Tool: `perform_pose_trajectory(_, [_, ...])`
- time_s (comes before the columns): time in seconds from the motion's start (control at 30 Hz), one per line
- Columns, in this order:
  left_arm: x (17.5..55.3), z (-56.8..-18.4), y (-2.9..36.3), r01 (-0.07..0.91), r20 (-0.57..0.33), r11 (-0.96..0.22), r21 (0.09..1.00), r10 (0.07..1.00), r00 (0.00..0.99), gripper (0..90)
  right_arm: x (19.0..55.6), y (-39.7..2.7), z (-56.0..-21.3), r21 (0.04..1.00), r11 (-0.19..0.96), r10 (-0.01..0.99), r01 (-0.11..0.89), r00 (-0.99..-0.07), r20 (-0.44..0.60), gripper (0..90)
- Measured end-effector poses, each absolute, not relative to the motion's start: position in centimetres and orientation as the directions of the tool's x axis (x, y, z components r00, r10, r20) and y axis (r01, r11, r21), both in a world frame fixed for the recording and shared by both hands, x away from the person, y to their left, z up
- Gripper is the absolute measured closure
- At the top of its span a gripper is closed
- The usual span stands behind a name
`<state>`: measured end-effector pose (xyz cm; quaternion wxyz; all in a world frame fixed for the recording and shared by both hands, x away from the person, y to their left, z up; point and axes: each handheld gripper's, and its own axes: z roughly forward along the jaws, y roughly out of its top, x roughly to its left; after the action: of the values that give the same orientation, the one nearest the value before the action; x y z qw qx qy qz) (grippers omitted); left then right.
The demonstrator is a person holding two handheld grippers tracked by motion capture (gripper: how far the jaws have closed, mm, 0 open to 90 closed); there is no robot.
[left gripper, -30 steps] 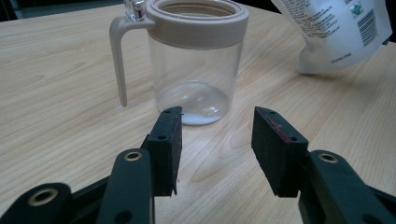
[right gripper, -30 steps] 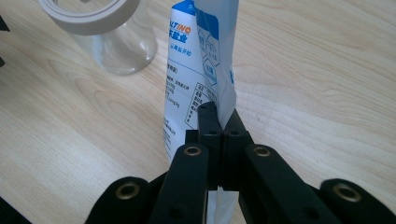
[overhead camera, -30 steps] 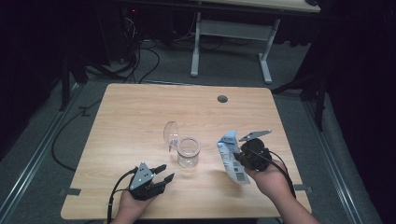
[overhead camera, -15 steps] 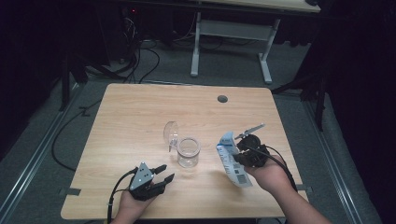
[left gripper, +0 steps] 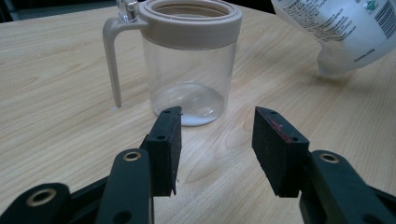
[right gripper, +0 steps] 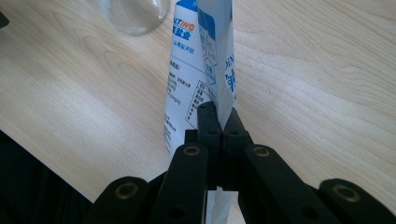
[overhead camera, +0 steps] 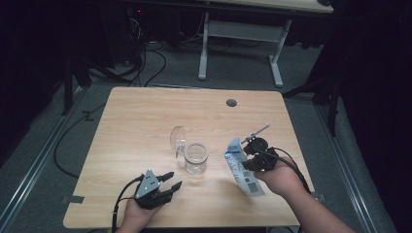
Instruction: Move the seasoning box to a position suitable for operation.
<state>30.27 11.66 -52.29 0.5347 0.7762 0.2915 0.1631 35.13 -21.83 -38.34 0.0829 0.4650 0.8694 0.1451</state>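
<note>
Bag (overhead camera: pixel 241 167) tilted slightly | right hand-held gripper (overhead camera: pixel 248 156) clenched on it (jar (overhead camera: pixel 196 158) near) | left hand-held gripper (overhead camera: pixel 170 180) released

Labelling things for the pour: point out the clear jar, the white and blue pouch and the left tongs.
clear jar (overhead camera: pixel 196 158), high view, on its glass wall.
white and blue pouch (right gripper: pixel 189 70), right gripper view, on its printed face.
left tongs (left gripper: pixel 217 140), left gripper view, midway between the tips.

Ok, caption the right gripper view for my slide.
Right gripper, jaws shut on a blue-and-white pouch, above the wooden table.
</note>
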Motion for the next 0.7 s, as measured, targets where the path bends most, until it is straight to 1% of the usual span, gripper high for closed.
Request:
perform_pose_trajectory(0.4, [30.26, -52.30, 11.66, 0.276, -0.056, -0.259, 0.926, 0.628, 0.776, 52.5, 35.72, -21.35, -38.55, 0.216, 0.561, 0.820, 0.799, -0.573, -0.010, 90.0])
perform_pose_trajectory(0.7, [30.24, -52.32, 11.63, 0.274, -0.054, -0.263, 0.925, 0.625, 0.779, 52.5, 35.82, -20.89, -38.33, 0.176, 0.572, 0.814, 0.801, -0.581, -0.002, 90.0])
